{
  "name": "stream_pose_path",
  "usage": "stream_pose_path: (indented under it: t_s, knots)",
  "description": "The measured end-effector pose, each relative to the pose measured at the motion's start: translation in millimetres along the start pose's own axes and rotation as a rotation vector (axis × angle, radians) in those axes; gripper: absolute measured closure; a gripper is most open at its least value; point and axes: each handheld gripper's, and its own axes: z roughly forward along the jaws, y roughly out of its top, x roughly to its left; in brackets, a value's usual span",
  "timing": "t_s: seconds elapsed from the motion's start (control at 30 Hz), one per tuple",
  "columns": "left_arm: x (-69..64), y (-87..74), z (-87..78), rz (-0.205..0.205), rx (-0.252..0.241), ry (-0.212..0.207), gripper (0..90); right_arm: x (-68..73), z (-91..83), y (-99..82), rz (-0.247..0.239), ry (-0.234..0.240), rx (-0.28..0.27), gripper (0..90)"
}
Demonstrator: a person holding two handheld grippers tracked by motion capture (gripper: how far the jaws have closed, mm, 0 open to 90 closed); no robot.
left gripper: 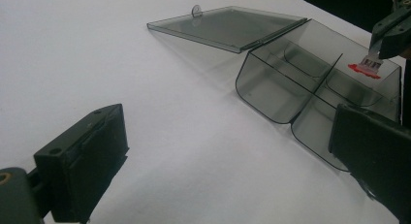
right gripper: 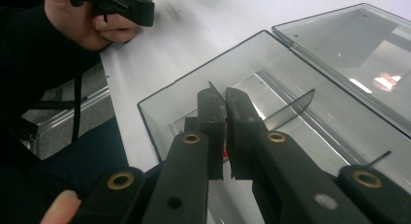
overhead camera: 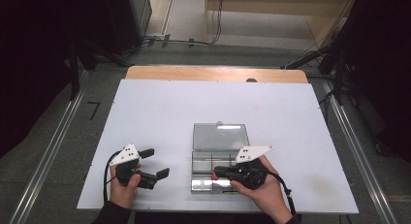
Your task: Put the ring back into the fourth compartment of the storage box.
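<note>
A clear smoky plastic box (overhead camera: 201, 185) with inner dividers lies open near the table's front, its lid (overhead camera: 220, 136) folded flat behind it. My right gripper (overhead camera: 215, 173) reaches into the box from the right, shut on a small red and white piece (left gripper: 364, 68) held just over a compartment. In the right gripper view its jaws press together (right gripper: 225, 107) above the box wall (right gripper: 160, 112), with a sliver of red (right gripper: 224, 156) between them. My left gripper (overhead camera: 157, 162) rests left of the box, open and holding nothing. Its wide-apart jaws (left gripper: 228, 161) frame the box (left gripper: 286, 88) and lid (left gripper: 228, 25).
The white tabletop (overhead camera: 160, 112) spreads bare around the box, with a wooden strip (overhead camera: 213, 73) along its far edge. Dark stands and cables sit on the floor beyond (overhead camera: 310, 54). The hand holding the left gripper (right gripper: 92, 30) rests at the table's front edge.
</note>
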Motion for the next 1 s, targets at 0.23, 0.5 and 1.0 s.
stream_pose_path:
  t_s: [0.23, 0.5, 1.0]
  knots:
    - [0.1, 0.0, 0.1, 0.001, 0.0, -0.001, 0.2, 4.0, 6.6, 2.1, -0.007, 0.013, 0.008, 84.5]
    - [0.2, -0.1, 0.0, -0.001, -0.002, -0.002, 0.2, 8.0, 14.9, 2.9, -0.018, 0.021, 0.023, 84.5]
    - [1.0, -0.1, -0.2, -0.004, -0.005, -0.005, 0.2, 14.9, 26.4, 3.0, -0.041, 0.038, 0.031, 84.0]
